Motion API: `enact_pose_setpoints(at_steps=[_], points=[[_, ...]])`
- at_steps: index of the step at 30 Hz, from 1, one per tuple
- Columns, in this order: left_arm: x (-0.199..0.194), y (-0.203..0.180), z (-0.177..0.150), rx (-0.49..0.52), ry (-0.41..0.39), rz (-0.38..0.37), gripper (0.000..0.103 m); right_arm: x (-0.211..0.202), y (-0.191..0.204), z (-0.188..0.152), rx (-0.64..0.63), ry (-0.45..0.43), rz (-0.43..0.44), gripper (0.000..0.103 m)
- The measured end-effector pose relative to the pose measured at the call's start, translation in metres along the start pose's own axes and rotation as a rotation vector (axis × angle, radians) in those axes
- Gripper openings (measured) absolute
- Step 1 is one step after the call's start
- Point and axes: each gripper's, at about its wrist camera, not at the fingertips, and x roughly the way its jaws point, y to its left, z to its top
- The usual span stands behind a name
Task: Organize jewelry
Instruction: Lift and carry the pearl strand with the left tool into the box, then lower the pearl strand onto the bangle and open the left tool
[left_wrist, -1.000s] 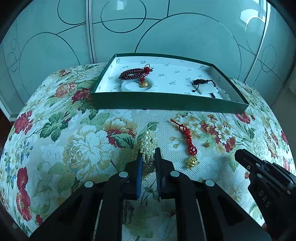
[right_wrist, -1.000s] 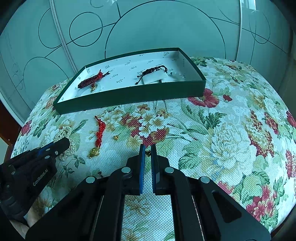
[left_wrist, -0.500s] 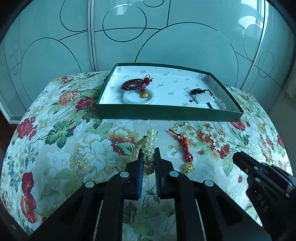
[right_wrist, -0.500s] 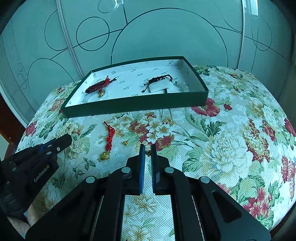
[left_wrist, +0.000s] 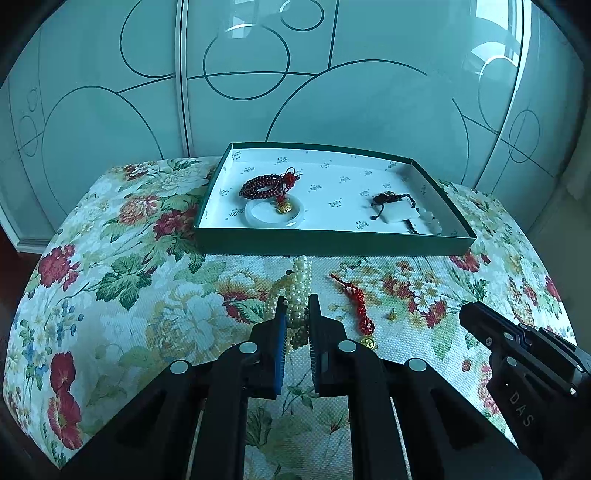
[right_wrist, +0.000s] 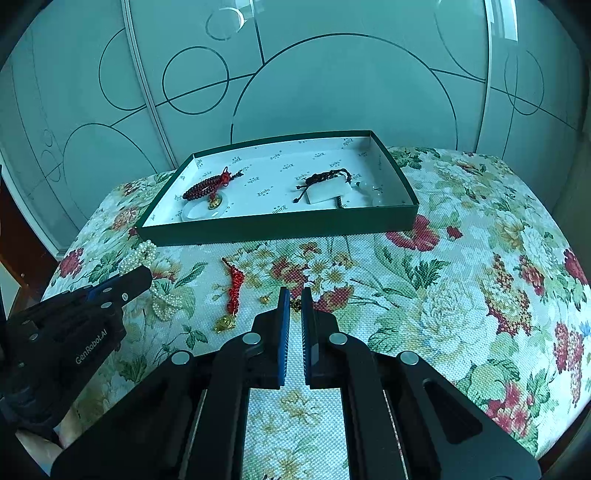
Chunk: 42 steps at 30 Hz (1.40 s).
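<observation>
My left gripper (left_wrist: 296, 301) is shut on a strand of cream pearls (left_wrist: 301, 273) that sticks out past its fingertips above the floral cloth. From the right wrist view the left gripper (right_wrist: 142, 275) shows at the left with the pearls (right_wrist: 162, 302) around its tip. My right gripper (right_wrist: 293, 295) is shut, with a tiny gold piece (right_wrist: 295, 305) pinched at its tips. A red knotted cord (right_wrist: 233, 286) ending in a gold charm (right_wrist: 225, 324) lies on the cloth between the grippers. Beside it lies another small gold piece (right_wrist: 264, 299).
A shallow green box (left_wrist: 332, 245) stands at the back of the cloth. It holds a dark red bead bracelet (left_wrist: 264, 186) on a white ring, and a black cord with a white pendant (left_wrist: 397, 212). Glass panels rise behind. The cloth drops off at each side.
The right gripper has risen a little with the gold piece still at its tips. In both views the box sits lower in frame. The left gripper keeps its grip on the pearls.
</observation>
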Motion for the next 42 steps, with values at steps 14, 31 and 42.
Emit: enact_pose_setpoints(at_steps=[14, 31, 42], points=[[-0.001, 0.002, 0.002, -0.005, -0.003, -0.001, 0.011, 0.002, 0.004, 0.001, -0.008, 0.004, 0.000, 0.006], [0.019, 0.003, 0.062, 0.009, -0.073, -0.006, 0.010, 0.032, -0.003, 0.069, 0.008, -0.048, 0.007, 0.006], [0.084, 0.009, 0.113, 0.003, -0.055, 0.013, 0.010, 0.117, -0.012, 0.117, 0.002, 0.010, -0.046, 0.006]])
